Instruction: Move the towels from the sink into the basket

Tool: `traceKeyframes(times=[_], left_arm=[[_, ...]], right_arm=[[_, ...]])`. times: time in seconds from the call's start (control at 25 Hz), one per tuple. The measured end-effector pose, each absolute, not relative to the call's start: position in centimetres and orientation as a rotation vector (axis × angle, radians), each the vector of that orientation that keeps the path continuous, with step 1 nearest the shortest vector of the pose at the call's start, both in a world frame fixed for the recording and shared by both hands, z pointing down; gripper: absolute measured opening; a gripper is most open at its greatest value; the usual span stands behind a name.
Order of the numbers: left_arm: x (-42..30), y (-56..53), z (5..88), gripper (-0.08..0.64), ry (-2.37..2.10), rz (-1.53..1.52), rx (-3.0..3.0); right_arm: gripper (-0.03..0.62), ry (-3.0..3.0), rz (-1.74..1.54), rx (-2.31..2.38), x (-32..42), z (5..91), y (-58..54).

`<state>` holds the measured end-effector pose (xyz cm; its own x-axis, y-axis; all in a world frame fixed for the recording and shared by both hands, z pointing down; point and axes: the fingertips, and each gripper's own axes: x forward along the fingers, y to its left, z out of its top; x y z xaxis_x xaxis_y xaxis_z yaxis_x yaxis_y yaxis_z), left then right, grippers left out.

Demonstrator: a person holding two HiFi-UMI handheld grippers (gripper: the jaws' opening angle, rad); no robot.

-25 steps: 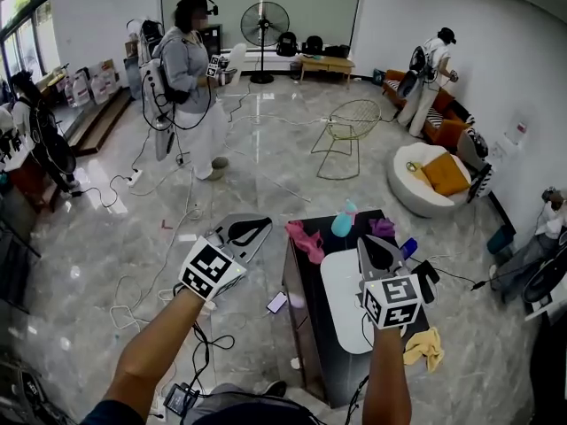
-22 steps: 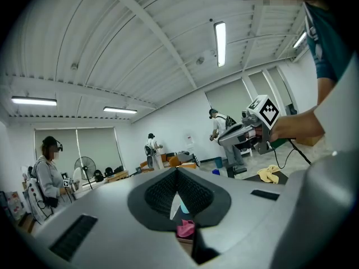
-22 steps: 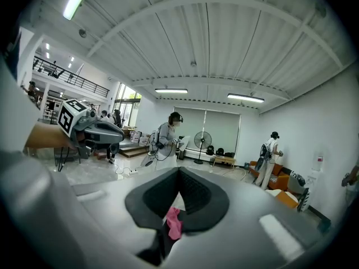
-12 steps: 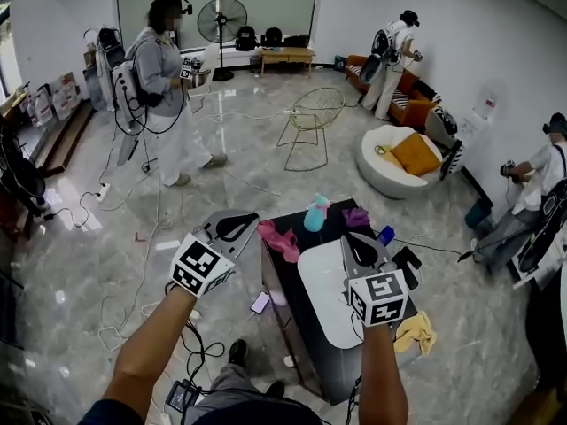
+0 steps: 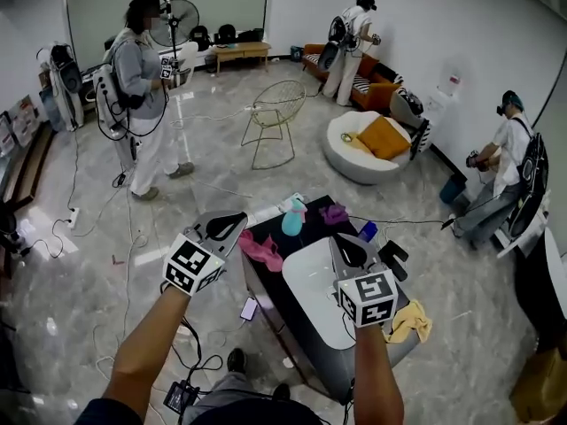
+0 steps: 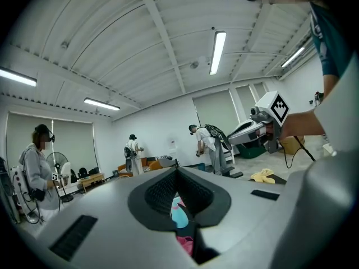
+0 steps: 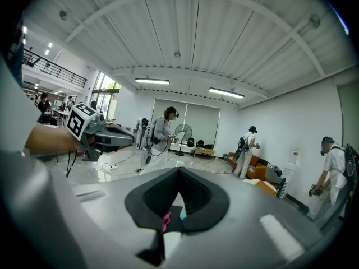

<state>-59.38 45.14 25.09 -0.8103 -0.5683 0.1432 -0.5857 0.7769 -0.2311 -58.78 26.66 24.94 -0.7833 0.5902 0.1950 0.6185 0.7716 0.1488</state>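
Note:
A white sink basin (image 5: 312, 277) sits on a black table (image 5: 266, 282). A pink towel (image 5: 261, 250) lies over the table's left edge, a purple towel (image 5: 335, 212) at its far end, and a yellow towel (image 5: 409, 320) hangs at its right side. My left gripper (image 5: 237, 220) hovers shut and empty to the left of the table, level with the pink towel. Above the basin's right part my right gripper (image 5: 340, 241) is shut, nothing in it. Past the left gripper's shut tips (image 6: 177, 170) I see the yellow towel (image 6: 262, 176).
A teal bottle (image 5: 292, 218) stands at the table's far end, with a blue item (image 5: 368, 231) and a black item (image 5: 391, 256) on the right. A phone (image 5: 249, 308) and cables lie on the floor left of the table. Several people stand around the room beyond a wire chair (image 5: 270, 113).
The head view has swung, so the table and the room have slid left and up in the picture. Both grippers stay shut, held in front of me, and sit slightly higher in the picture.

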Motion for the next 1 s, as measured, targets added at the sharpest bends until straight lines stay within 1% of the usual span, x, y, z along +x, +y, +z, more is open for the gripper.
traceKeyframes(times=[0.48, 1.0], left_arm=[[-65.7, 47.9, 29.4, 0.006, -2.820, 0.362, 1.015], [-69.8, 51.3, 35.8, 0.006, -2.721, 0.324, 1.001]], right_arm=[[0.011, -2.801, -0.294, -0.892, -63.4, 28.2, 29.1], [0.011, -2.747, -0.265, -0.862, -66.8, 32.8, 31.4]])
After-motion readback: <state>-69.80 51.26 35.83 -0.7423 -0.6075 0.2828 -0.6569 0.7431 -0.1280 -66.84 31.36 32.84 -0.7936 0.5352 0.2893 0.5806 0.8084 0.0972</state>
